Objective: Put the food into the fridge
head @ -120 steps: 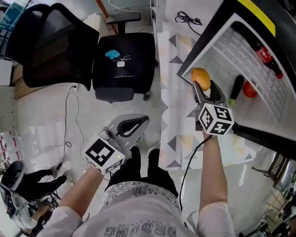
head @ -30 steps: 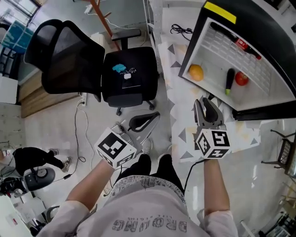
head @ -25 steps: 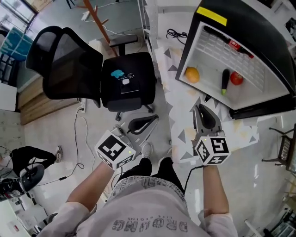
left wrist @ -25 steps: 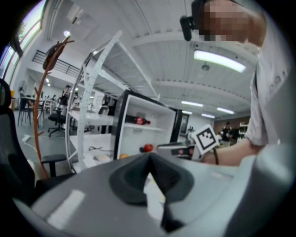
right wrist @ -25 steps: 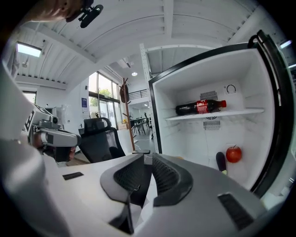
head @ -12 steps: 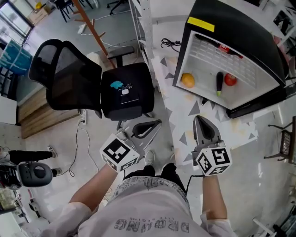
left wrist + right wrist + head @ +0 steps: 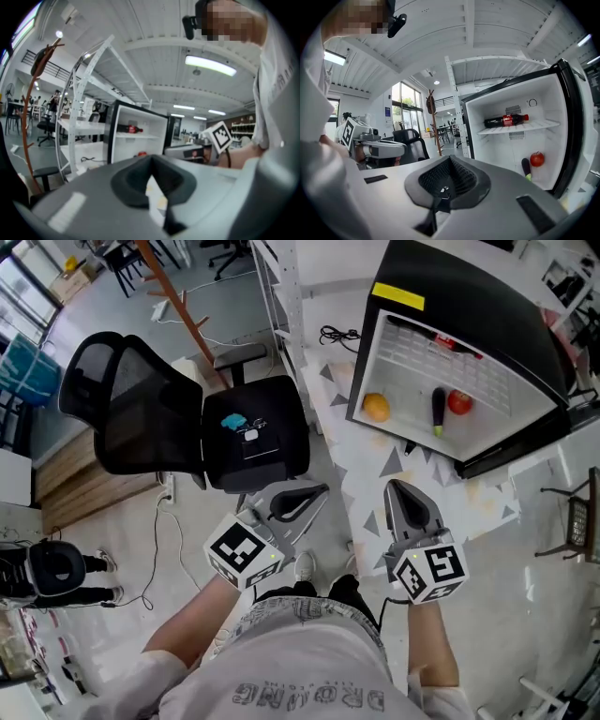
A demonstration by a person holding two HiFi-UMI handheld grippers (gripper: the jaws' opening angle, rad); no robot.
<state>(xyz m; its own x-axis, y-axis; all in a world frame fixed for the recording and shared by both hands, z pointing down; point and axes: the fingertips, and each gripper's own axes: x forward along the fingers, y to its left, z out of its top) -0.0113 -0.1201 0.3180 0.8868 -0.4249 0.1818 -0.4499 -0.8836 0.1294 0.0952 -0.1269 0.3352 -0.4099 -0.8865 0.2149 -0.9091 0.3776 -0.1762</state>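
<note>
In the head view, the fridge [image 7: 497,306] is standing open at the upper right, and the food is already lying inside it: an orange [image 7: 376,407] is sitting at the left of the lower compartment, with a dark eggplant [image 7: 438,412] and a red round fruit [image 7: 459,402] side by side further right, and a cola bottle [image 7: 448,341] is lying on the shelf above. The right gripper [image 7: 392,485] is hovering over the patterned mat [image 7: 370,465] in front of the fridge, well apart from the food, and the left gripper [image 7: 322,490] is hanging near the black office chair [image 7: 253,432]. In the left gripper view, its jaws are resting together with nothing between them, and the open fridge and a brown coat stand [image 7: 29,117] are showing beyond. In the right gripper view, its jaws are pressing together, empty, and pointing toward the fridge, where the bottle, the eggplant and the red fruit are showing.
</note>
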